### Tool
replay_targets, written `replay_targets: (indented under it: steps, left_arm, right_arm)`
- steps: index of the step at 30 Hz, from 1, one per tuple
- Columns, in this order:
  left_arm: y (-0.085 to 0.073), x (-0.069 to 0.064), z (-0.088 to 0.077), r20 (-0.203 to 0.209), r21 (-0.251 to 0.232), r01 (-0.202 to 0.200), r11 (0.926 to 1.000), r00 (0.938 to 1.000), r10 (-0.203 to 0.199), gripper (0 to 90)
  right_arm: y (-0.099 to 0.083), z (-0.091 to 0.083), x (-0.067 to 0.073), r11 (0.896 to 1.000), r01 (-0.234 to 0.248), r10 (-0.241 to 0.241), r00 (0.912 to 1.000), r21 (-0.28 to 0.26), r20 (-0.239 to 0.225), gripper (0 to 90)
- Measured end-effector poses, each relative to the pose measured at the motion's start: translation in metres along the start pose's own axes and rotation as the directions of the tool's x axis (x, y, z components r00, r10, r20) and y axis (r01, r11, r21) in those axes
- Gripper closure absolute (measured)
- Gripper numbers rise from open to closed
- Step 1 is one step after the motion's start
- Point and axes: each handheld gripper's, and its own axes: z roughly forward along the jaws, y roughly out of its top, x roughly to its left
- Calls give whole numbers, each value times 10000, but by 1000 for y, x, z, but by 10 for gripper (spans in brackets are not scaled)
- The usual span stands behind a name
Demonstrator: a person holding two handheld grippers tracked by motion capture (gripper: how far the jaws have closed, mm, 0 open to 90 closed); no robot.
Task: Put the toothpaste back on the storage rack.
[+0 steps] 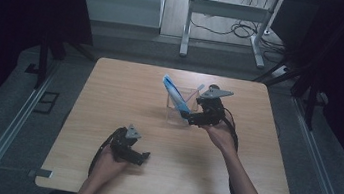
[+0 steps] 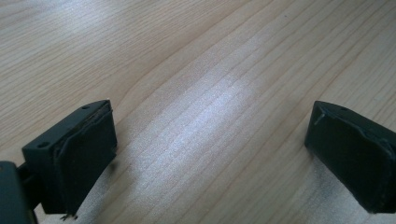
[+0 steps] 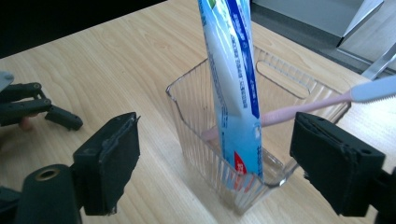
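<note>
Right now the toothpaste tube (image 3: 233, 88) stands tilted inside the clear plastic bin (image 3: 196, 135) at the middle of the right gripper view, beside a pink toothbrush (image 3: 303, 108). Flanking the bin, the right gripper (image 3: 215, 163) has its jaws released, pressing on nothing. At the lower left of the high view, the left gripper (image 1: 138, 157) rests on the tabletop (image 2: 196, 70), jaws spread and empty.

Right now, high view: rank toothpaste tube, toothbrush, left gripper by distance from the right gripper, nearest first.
1. toothpaste tube: leaning in the clear bin, just left of the right gripper.
2. toothbrush: in the same bin, behind the tube.
3. left gripper: far off at the table's near edge.
</note>
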Motion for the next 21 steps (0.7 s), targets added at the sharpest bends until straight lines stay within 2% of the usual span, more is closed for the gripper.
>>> replay_targets:
  steps: [21]
  left_arm:
    - [0,0,0,-22,-14,38,10000,10000,-38,23]
  right_arm:
    - [-35,-27,0,9999,7,-8,9999,102,135,122]
